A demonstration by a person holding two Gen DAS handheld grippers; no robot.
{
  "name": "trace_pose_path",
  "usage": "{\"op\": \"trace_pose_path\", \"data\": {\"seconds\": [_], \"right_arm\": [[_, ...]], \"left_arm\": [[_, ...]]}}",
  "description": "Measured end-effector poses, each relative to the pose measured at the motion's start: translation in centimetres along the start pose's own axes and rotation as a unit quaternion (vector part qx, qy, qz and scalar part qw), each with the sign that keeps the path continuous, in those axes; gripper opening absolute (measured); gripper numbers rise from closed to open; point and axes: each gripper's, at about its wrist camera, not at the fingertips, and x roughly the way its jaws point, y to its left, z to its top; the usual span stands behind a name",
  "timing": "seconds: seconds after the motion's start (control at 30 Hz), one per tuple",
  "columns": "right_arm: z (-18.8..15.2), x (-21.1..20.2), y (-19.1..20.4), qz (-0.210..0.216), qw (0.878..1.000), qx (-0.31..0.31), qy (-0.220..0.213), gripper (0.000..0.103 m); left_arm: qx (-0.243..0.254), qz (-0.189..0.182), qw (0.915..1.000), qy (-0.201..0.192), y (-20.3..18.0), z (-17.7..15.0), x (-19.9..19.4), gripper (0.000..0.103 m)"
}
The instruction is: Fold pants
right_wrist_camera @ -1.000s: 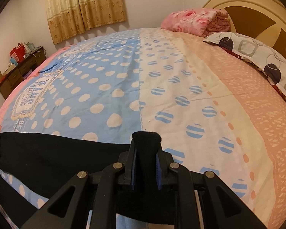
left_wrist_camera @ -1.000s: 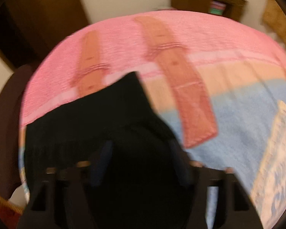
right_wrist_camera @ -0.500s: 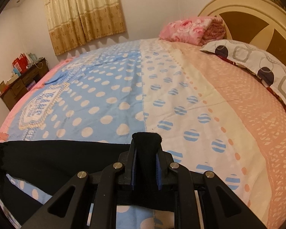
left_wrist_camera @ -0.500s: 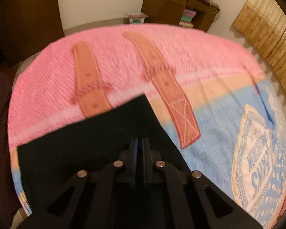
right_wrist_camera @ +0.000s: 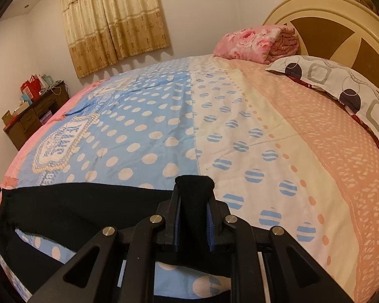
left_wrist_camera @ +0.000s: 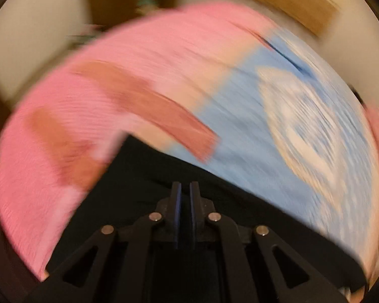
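Left wrist: steeply down, close over pink foot edge of polka-dot cotton bedspread (left_wrist_camera: 240, 131), blurred. Right wrist: shallower, looking toward cream headboard (right_wrist_camera: 323, 17). Shared: blue middle, black pants (right_wrist_camera: 75, 202).

Bedspread (right_wrist_camera: 144, 136): crest emblem (right_wrist_camera: 60, 141) with lettering (sideways, too distorted to read).

We see the pants (right_wrist_camera: 75, 202) stretched along the near edge of the bed (right_wrist_camera: 240, 126). A pillow (right_wrist_camera: 341, 88) lies at the headboard (right_wrist_camera: 328, 20) edge, a folded blanket (right_wrist_camera: 257, 43) beside it in the far corner.
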Motion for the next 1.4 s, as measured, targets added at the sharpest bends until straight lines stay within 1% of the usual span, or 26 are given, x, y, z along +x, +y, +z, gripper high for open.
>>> {"op": "trace_pose_path", "data": {"seconds": [0.03,0.07,0.1,0.13,0.17,0.27,0.37,0.4,0.47,0.5,0.6,0.63,0.67,0.7,0.77,0.83,0.97,1.0,1.03,1.1,1.17,1.2,1.27,1.33,1.37,1.4], "right_arm": [[-0.1,0.2,-0.1,-0.002,1.000,0.000,0.003,0.017],[-0.2,0.4,-0.3,-0.003,1.000,0.000,0.005,0.017],[-0.2,0.7,-0.3,-0.003,1.000,0.002,0.008,0.017],[-0.2,1.0,-0.4,-0.004,1.000,0.003,0.010,0.017],[-0.2,1.3,-0.4,-0.005,1.000,0.003,0.012,0.017],[-0.3,2.0,-0.2,-0.008,1.000,0.003,0.017,0.017],[-0.4,2.1,-0.1,-0.009,1.000,0.000,0.019,0.017],[-0.4,2.1,-0.1,-0.009,1.000,-0.002,0.019,0.017],[-0.4,2.1,-0.2,-0.008,1.000,-0.005,0.018,0.017],[-0.5,2.1,-0.2,-0.007,1.000,-0.007,0.018,0.017],[-0.6,2.6,-0.5,-0.005,1.000,-0.011,0.022,0.017],[-0.6,2.8,-0.6,-0.005,1.000,-0.012,0.024,0.017],[-0.6,3.0,-0.6,-0.004,1.000,-0.012,0.025,0.017],[-0.6,3.2,-0.7,-0.003,1.000,-0.012,0.026,0.017],[-0.6,3.5,-0.9,0.001,1.000,-0.010,0.029,0.017],[-0.5,3.5,-1.1,0.004,1.000,-0.009,0.028,0.017],[-0.6,3.5,-1.3,0.011,1.000,-0.005,0.023,0.017],[-0.6,3.5,-1.3,0.011,1.000,-0.006,0.023,0.017],[-0.6,3.5,-1.3,0.011,1.000,-0.006,0.023,0.017],[-0.6,3.5,-1.4,0.011,1.000,-0.005,0.024,0.017],[-0.6,3.6,-1.4,0.011,1.000,-0.002,0.025,0.017],[-0.6,3.6,-1.5,0.011,1.000,0.000,0.025,0.017],[-0.6,3.8,-1.5,0.011,1.000,-0.001,0.026,0.017],[-0.6,3.8,-1.5,0.010,1.000,-0.001,0.026,0.017],[-0.6,3.8,-1.5,0.010,1.000,-0.001,0.027,0.017],[-0.6,3.9,-1.4,0.008,1.000,-0.002,0.028,0.017]], "left_arm": [[0.005,-0.030,0.9991,0.028,-0.1,0.0,0.6,0.007],[-0.005,-0.055,0.9968,0.058,-0.1,0.0,1.4,0.007],[-0.016,-0.065,0.9952,0.072,0.0,0.1,1.9,0.007],[-0.031,-0.064,0.9948,0.073,-0.1,0.2,2.1,0.007],[-0.042,-0.053,0.9954,0.068,-0.2,0.3,2.2,0.007],[-0.079,0.006,0.9957,0.048,-0.5,1.0,2.5,0.008],[-0.130,0.041,0.9902,0.032,-0.6,1.1,3.1,0.013],[-0.154,0.050,0.9863,0.032,-0.6,1.1,3.5,0.016],[-0.190,0.071,0.9787,0.031,-0.4,1.2,3.9,0.016],[-0.205,0.097,0.9735,0.026,-0.6,1.2,3.9,0.016],[-0.215,0.168,0.9621,0.005,-2.4,1.2,3.8,0.016],[-0.213,0.194,0.9576,-0.001,-3.1,1.2,3.9,0.018],[-0.211,0.215,0.9536,-0.008,-3.9,1.1,4.0,0.020],[-0.211,0.221,0.9518,-0.020,-4.5,0.9,4.1,0.024],[-0.219,0.210,0.9525,-0.028,-5.1,0.6,4.6,0.029],[-0.215,0.202,0.9553,-0.021,-5.4,0.4,5.0,0.030],[-0.184,0.165,0.9686,-0.029,-6.4,0.7,4.8,0.031],[-0.177,0.162,0.9704,-0.029,-6.6,1.0,4.7,0.038],[-0.176,0.167,0.9698,-0.026,-6.4,1.1,4.6,0.052],[-0.189,0.189,0.9633,-0.023,-5.7,1.2,4.4,0.066],[-0.204,0.210,0.9560,-0.016,-5.0,1.3,4.7,0.070],[-0.207,0.220,0.9533,0.001,-4.7,1.5,5.4,0.073],[-0.206,0.223,0.9525,0.027,-4.7,1.8,7.3,0.075],[-0.203,0.225,0.9529,0.010,-4.8,1.8,7.2,0.075],[-0.198,0.221,0.9550,0.002,-5.2,1.7,7.1,0.073],[-0.191,0.211,0.9586,-0.004,-5.3,1.7,7.2,0.064]]}}
